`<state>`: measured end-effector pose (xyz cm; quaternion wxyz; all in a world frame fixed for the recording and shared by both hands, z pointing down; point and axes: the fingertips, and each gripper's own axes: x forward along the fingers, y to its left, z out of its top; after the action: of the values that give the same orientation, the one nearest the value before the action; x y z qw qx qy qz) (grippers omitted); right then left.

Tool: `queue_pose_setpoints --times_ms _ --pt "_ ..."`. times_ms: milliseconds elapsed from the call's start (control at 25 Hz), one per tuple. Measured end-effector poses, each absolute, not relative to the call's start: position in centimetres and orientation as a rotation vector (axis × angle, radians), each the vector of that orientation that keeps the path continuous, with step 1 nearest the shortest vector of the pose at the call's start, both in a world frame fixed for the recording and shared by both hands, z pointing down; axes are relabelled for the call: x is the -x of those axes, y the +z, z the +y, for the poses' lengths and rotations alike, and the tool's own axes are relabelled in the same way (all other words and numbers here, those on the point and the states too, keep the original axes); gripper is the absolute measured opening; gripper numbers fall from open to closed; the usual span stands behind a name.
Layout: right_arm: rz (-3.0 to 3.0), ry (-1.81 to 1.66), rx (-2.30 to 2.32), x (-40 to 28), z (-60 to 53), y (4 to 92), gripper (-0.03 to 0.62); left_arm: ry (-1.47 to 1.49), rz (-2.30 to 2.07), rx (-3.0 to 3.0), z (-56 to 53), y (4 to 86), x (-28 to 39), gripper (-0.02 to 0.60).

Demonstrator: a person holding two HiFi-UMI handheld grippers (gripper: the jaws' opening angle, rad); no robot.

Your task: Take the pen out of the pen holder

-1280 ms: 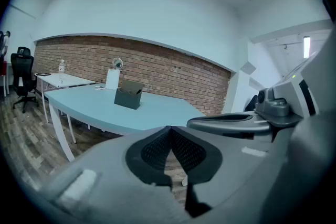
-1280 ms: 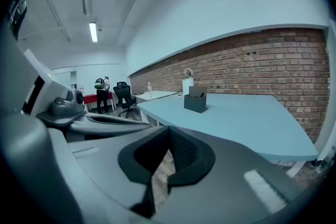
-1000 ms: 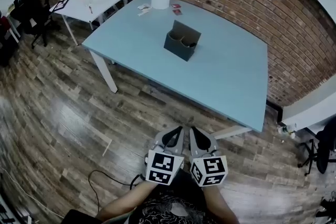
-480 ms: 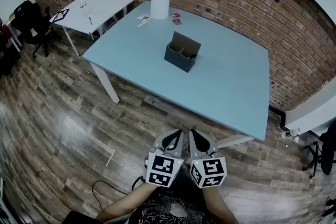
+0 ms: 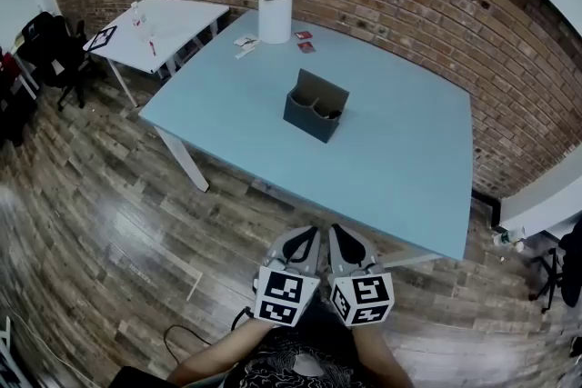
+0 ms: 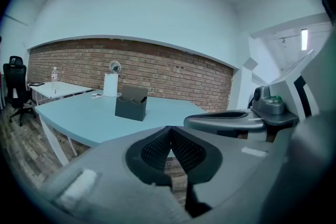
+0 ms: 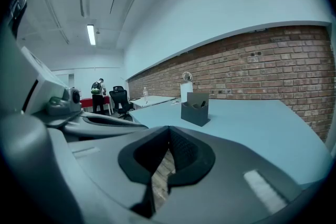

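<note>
- Left hand-held gripper (image 5: 301, 242) and right hand-held gripper (image 5: 349, 243): side by side at my waist over the wood floor (image 5: 109, 195). Both have jaws closed tip to tip, nothing in them.
- Desk (image 5: 409, 159): ahead, well apart from both.
- Pen holder (image 5: 314, 115): upright mid-desk. The pen (image 5: 330, 114) looks like the dark stub in its right pocket, too small to confirm.
- Expect the pen to be light, stiff and slick. Pinch the exposed top across the barrel and pull straight up. The holder may lift with it.

Blue table (image 5: 409, 159) bears a dark pen holder (image 5: 314, 116), white cylinder (image 5: 275, 16), perhaps cards (image 5: 245, 41).
</note>
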<state>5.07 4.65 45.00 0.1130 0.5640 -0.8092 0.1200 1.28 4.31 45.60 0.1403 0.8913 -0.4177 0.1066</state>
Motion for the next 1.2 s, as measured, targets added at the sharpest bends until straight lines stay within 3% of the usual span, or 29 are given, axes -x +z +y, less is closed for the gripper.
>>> queue_pose_setpoints --times_ms 1200 --pt "-2.392 0.366 -1.651 -8.8 -10.4 44.7 0.005 0.347 -1.25 -2.548 -10.0 45.7 -4.4 0.005"
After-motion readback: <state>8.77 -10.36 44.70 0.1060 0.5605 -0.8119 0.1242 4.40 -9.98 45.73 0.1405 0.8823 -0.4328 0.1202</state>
